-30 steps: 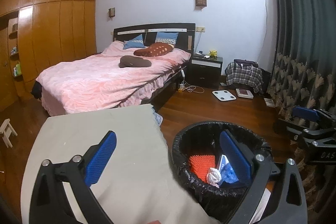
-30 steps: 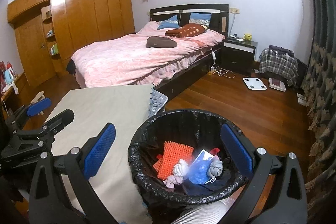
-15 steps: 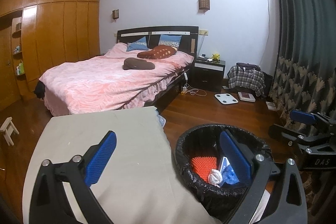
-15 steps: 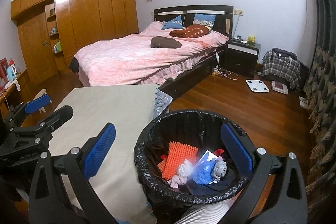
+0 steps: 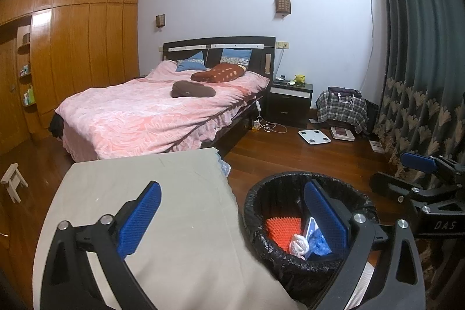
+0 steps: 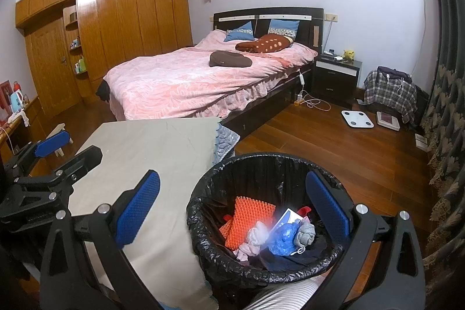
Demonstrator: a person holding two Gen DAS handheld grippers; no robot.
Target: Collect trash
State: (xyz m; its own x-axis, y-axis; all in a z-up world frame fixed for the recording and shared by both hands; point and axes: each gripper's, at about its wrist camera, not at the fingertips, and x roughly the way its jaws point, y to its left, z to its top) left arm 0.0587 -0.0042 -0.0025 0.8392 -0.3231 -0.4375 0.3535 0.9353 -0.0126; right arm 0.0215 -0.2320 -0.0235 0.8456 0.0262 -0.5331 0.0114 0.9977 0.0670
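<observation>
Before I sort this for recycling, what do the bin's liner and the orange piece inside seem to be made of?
The liner looks like thin black plastic film: glossy and crinkled, folded over the rim. The orange piece looks like soft rubber or silicone, matte and covered in small bumps, though it could be foam.

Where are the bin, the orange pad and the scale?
bin (image 6: pixel 203 240), right wrist view, left rim.
orange pad (image 6: pixel 247 218), right wrist view, its middle.
scale (image 6: pixel 357 119), right wrist view, top face.

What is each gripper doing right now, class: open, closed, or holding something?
Left gripper: open, holding nothing.
Right gripper: open, holding nothing, above the trash bin.
</observation>
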